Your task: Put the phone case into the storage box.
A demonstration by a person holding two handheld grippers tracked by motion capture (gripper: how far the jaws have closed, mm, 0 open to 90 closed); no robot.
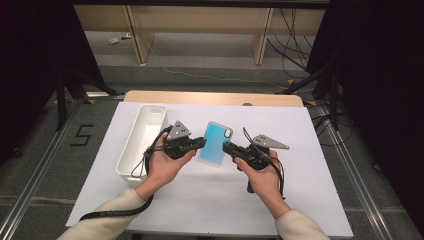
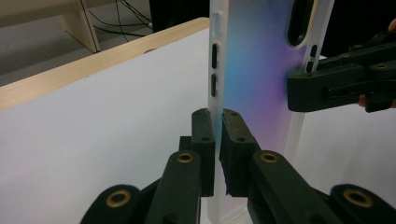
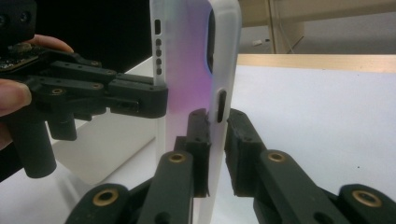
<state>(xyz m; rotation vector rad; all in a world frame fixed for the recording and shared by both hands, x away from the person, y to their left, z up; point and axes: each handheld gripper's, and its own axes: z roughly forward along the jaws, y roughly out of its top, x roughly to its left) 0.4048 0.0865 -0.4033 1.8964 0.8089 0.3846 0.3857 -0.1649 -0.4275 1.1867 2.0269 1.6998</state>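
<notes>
High view puts the white-covered table (image 1: pixel 210 200) across the middle of the frame, with a white rectangular bin (image 1: pixel 142 137) left of center. At center, a phone case (image 1: pixel 216 143) with a blue-to-purple back hangs between both tools. The left gripper (image 1: pixel 200 144) pinches its left edge; the right gripper (image 1: pixel 228 148) is clamped on its right edge, jaws narrow around the white rim.
</notes>
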